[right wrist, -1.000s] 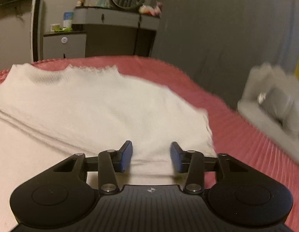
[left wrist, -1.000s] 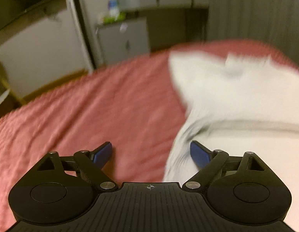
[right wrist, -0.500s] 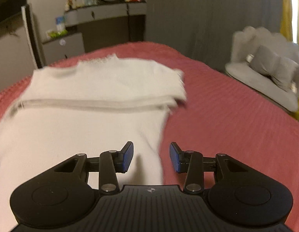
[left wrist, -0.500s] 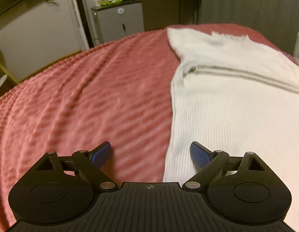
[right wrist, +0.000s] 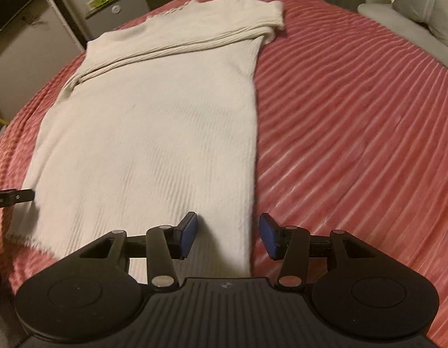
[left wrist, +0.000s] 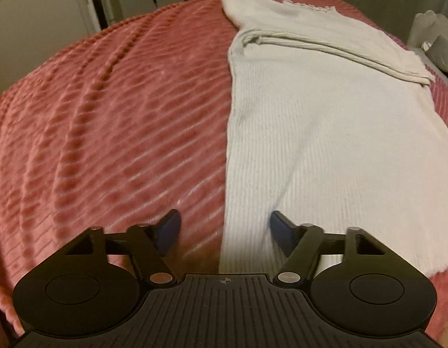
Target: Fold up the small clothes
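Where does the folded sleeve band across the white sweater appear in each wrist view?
Left wrist: the sleeve band runs across the upper right, above the gripper.
Right wrist: the sleeve band crosses the upper left and centre.
Shared landmark: the frayed collar edge at the sweater's far end.
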`<action>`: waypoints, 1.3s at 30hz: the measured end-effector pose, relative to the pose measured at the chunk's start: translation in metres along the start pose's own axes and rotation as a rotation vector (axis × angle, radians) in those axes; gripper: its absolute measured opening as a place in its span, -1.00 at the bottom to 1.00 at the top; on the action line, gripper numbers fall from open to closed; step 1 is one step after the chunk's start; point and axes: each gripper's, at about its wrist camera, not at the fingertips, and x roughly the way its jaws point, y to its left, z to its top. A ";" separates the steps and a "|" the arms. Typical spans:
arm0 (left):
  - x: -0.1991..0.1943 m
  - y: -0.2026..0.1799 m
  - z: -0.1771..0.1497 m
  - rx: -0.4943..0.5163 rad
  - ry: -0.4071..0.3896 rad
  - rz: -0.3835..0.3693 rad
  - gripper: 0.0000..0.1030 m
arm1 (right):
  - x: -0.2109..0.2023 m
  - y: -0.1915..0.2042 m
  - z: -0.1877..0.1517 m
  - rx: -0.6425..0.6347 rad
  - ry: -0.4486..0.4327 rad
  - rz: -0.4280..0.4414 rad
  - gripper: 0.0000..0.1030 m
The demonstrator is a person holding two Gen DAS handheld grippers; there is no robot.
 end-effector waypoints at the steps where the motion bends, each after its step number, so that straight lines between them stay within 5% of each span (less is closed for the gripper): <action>1: -0.003 0.003 -0.001 -0.003 0.005 -0.016 0.19 | -0.001 0.001 0.001 0.004 0.007 0.016 -0.24; 10: -0.008 0.017 -0.007 -0.007 0.089 -0.103 -0.59 | -0.007 0.004 -0.009 -0.049 0.054 0.060 -0.66; 12: -0.008 0.013 -0.007 0.038 0.115 -0.124 -0.69 | -0.006 0.003 -0.008 -0.038 0.054 0.083 -0.82; 19: -0.017 0.006 0.003 0.146 0.177 -0.267 -0.84 | -0.005 -0.008 0.001 0.079 0.062 0.226 -0.85; 26: -0.044 0.031 0.072 -0.141 -0.016 -0.438 -0.85 | -0.008 -0.016 0.047 0.237 -0.032 0.376 -0.86; 30: -0.034 0.042 0.112 -0.252 -0.134 -0.365 -0.85 | -0.007 -0.022 0.095 0.288 -0.162 0.338 -0.86; 33: -0.019 0.045 0.130 -0.304 -0.191 -0.266 -0.81 | -0.001 -0.023 0.122 0.294 -0.258 0.239 -0.84; 35: -0.012 0.043 0.135 -0.285 -0.244 -0.189 -0.41 | 0.004 -0.024 0.133 0.279 -0.293 0.184 -0.73; 37: -0.008 0.044 0.132 -0.236 -0.304 -0.195 0.21 | 0.006 -0.026 0.136 0.246 -0.323 0.166 -0.49; 39: -0.002 0.041 0.127 -0.169 -0.313 -0.208 0.33 | 0.006 -0.029 0.136 0.204 -0.344 0.167 -0.14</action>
